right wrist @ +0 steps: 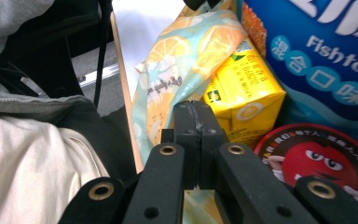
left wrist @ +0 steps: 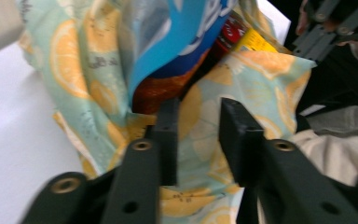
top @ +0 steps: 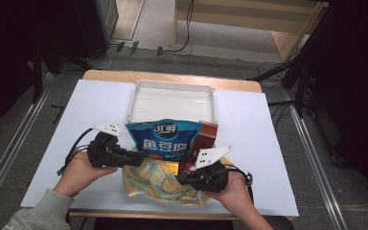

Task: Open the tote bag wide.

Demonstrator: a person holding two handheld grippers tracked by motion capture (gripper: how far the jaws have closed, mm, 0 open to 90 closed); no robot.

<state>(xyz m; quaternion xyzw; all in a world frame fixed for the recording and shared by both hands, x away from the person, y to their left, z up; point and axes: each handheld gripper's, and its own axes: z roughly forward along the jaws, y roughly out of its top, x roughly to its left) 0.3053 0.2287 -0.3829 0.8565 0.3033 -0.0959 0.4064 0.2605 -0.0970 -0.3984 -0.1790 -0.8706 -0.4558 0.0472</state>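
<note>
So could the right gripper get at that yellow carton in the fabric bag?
Probably yes: the yellow carton lies just beyond the right gripper with nothing between, but its jaws are shut and would need opening.

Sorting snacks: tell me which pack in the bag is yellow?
The small carton, boxy, beside the right gripper; the big pouch is blue.

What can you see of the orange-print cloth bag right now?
The cloth bag is soft, pale green fabric printed with orange slices, lying crumpled on the white table at its near edge. Its mouth faces away from the person; a blue snack pouch, a yellow carton and a red round pack poke out. The left gripper has its jaws apart either side of a fold; the right gripper is shut at the bag's edge.
</note>
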